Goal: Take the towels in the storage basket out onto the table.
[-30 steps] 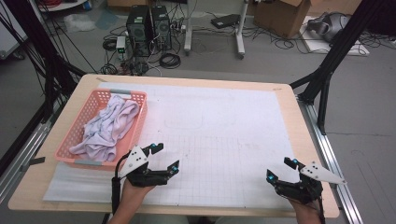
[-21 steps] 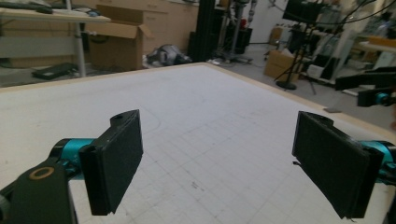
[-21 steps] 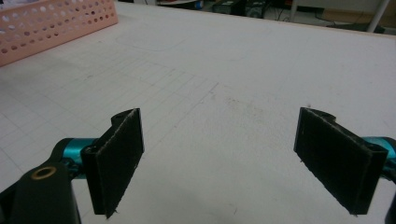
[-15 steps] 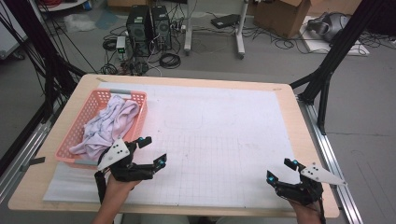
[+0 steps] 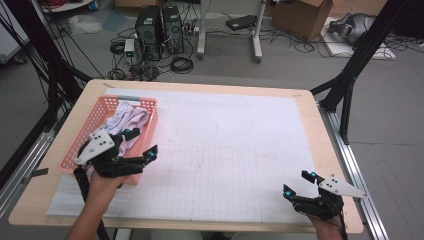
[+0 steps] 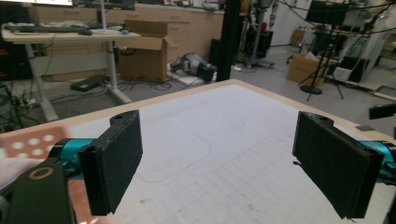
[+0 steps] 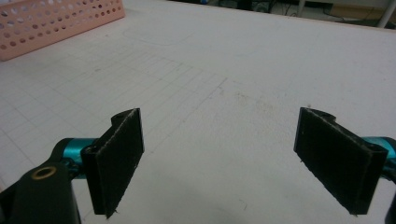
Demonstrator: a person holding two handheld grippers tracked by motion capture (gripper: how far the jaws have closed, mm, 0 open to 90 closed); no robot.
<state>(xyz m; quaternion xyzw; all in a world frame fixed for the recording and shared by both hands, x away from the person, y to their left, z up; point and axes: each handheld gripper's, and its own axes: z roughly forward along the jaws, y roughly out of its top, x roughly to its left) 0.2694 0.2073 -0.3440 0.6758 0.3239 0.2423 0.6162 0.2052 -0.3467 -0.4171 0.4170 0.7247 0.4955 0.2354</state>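
Observation:
A pink perforated basket sits at the table's left and holds crumpled pale lilac cloth. My left gripper hovers over the basket's near right corner, jaws wide open and empty. In the left gripper view its jaws frame the white mat, with the basket's rim at lower left. My right gripper rests near the table's front right edge, open and empty. The basket's side wall lies far off at upper left in the right gripper view.
A white gridded mat covers most of the wooden table. Beyond the far edge stand computer towers, cables and cardboard boxes on the floor. Black frame legs rise at the right.
My left gripper has travelled left and away from me, from the mat's front to over the basket's near corner. The right gripper has stayed put.

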